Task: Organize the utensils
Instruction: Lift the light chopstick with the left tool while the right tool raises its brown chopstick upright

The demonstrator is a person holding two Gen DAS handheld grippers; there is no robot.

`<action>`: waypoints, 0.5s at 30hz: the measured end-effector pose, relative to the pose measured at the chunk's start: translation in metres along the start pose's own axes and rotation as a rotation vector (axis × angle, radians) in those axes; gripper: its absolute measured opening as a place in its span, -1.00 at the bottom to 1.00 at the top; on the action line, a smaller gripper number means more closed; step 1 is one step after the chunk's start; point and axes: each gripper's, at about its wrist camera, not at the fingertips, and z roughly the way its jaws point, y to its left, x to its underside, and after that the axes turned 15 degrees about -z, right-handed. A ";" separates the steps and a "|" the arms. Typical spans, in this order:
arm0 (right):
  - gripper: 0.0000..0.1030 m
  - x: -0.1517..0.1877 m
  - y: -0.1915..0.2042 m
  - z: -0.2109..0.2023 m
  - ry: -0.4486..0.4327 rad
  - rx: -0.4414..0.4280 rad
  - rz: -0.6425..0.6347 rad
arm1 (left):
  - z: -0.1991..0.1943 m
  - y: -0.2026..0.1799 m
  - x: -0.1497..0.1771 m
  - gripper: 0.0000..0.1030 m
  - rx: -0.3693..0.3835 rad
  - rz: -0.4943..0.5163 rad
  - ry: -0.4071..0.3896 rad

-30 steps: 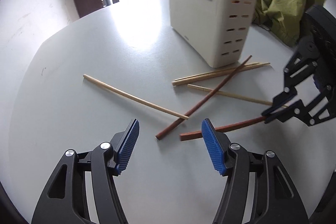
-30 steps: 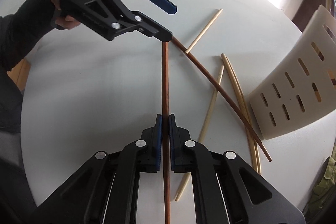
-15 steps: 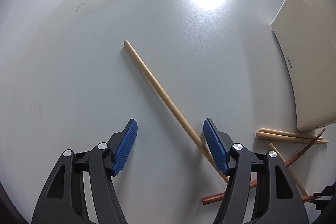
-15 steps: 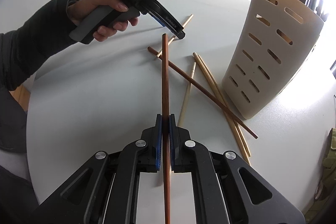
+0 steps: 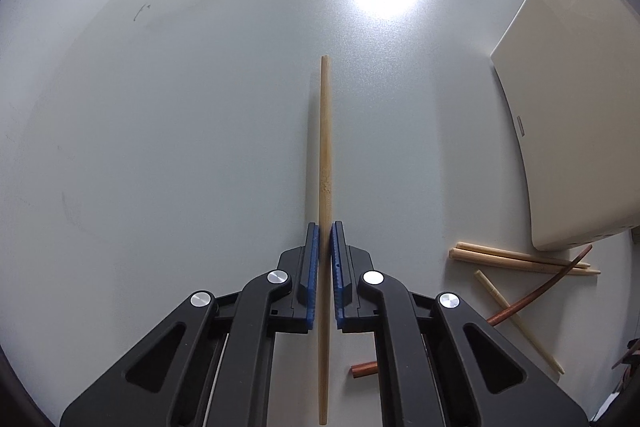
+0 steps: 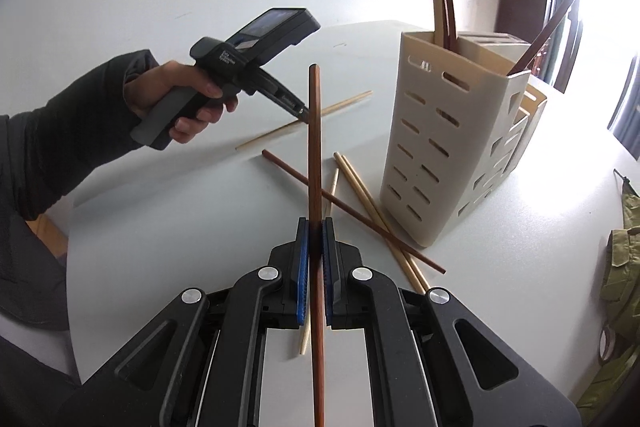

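Gripping a bamboo chopstick [image 5: 325,131] in my left gripper [image 5: 325,239] and a dark chopstick [image 6: 314,147] in my right gripper [image 6: 316,235], I count three already in the holder [image 6: 448,131] and five on the bench [image 5: 192,131].

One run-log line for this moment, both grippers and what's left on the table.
left gripper: just closed on light chopstick | right gripper: shut on dark chopstick | holder: upright | table: loose chopsticks remain

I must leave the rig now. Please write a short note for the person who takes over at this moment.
Left gripper: jaws have just closed on the light chopstick, which lies on the table.
Right gripper: shut on the dark chopstick, raised off the table.
Holder: already has a few chopsticks standing in it.
Left to do: put in both held sticks, then the loose chopsticks lying crossed beside the holder.
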 end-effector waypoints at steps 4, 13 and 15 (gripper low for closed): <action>-0.87 -0.011 -0.007 -0.018 -0.087 0.030 0.037 | -0.023 0.001 0.008 -0.89 0.062 -0.013 -0.033; -0.87 -0.057 -0.031 -0.051 -0.331 0.114 0.112 | -0.132 0.005 0.030 -0.89 0.208 -0.005 -0.225; -0.87 -0.069 -0.041 -0.053 -0.370 0.150 0.125 | -0.160 -0.002 0.032 -0.89 0.249 0.011 -0.278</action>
